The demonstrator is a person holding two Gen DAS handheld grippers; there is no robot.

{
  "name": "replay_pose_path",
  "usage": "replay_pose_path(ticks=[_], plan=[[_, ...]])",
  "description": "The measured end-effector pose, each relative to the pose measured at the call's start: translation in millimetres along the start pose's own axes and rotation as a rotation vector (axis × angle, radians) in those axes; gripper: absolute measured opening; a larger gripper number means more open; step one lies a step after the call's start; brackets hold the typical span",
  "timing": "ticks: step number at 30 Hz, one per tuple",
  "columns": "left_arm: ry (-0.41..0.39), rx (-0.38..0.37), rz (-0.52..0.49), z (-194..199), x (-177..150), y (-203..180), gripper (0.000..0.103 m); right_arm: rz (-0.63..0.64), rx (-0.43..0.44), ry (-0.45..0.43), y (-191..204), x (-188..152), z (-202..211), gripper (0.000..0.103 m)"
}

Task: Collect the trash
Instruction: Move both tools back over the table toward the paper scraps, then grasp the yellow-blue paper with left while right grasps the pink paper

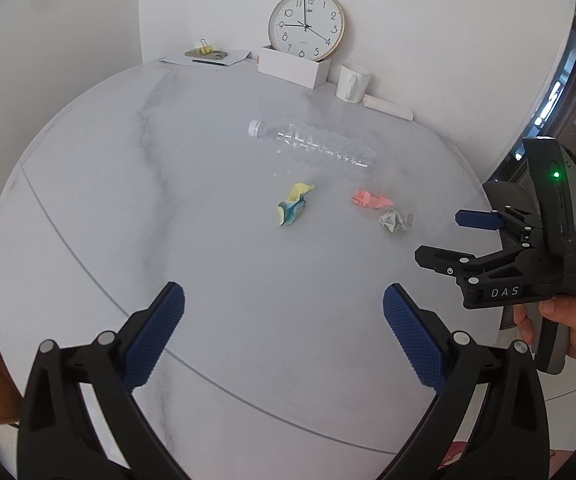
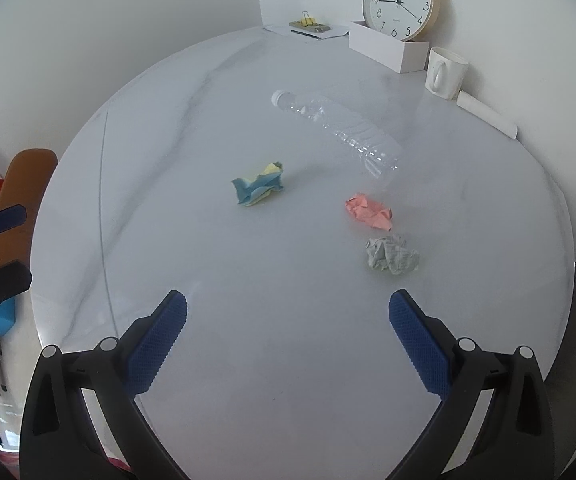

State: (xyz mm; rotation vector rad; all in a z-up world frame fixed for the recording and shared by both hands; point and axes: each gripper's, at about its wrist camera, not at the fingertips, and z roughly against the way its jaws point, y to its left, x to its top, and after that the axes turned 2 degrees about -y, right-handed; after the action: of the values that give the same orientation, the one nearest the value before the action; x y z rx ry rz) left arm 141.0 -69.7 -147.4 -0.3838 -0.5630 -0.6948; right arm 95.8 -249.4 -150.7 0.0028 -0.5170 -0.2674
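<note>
On the round white marble table (image 1: 136, 216) (image 2: 168, 240) lie an empty clear plastic bottle (image 1: 311, 144) (image 2: 339, 128) on its side, a crumpled yellow-and-blue paper (image 1: 292, 205) (image 2: 258, 185), a crumpled pink paper (image 1: 371, 199) (image 2: 369, 211) and a crumpled grey paper (image 1: 395, 220) (image 2: 391, 255). My left gripper (image 1: 284, 312) hovers open over the near part of the table, nothing between its blue pads. My right gripper (image 2: 288, 320) (image 1: 439, 236) is open too, empty, near the grey paper at the table's right side.
At the back by the wall stand a gold-rimmed clock (image 1: 306, 25) (image 2: 401, 0) in a white box (image 1: 293, 66) (image 2: 387, 50), a white mug (image 1: 352, 83) (image 2: 445, 73), a white roll (image 1: 387, 107) (image 2: 487, 114), and papers with a binder clip (image 1: 207, 55) (image 2: 307, 26). A brown chair (image 2: 16, 200) stands left.
</note>
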Motion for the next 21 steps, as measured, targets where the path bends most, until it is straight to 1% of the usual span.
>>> replay_pose_path(ticks=[6,13,16,17,18,20,21], plan=[[0.054,-0.032,-0.024,-63,36,-8,0.095,-0.02,0.005,0.023,-41,32,-40,0.1],[0.123,-0.064,-0.029,-142,68,-1,0.094,-0.046,0.003,0.069,-73,56,-85,0.1],[0.164,-0.075,-0.034,-172,75,2,0.089,-0.058,0.007,0.087,-83,62,-105,0.1],[0.18,-0.078,-0.038,-183,77,2,0.084,-0.06,0.01,0.094,-85,64,-111,0.1],[0.195,-0.079,-0.041,-192,77,3,0.082,-0.061,0.01,0.098,-87,66,-116,0.1],[0.222,-0.087,-0.037,-209,79,4,0.075,-0.059,0.01,0.105,-89,68,-124,0.093],[0.233,-0.089,-0.039,-217,79,4,0.073,-0.058,0.014,0.111,-90,69,-128,0.093]])
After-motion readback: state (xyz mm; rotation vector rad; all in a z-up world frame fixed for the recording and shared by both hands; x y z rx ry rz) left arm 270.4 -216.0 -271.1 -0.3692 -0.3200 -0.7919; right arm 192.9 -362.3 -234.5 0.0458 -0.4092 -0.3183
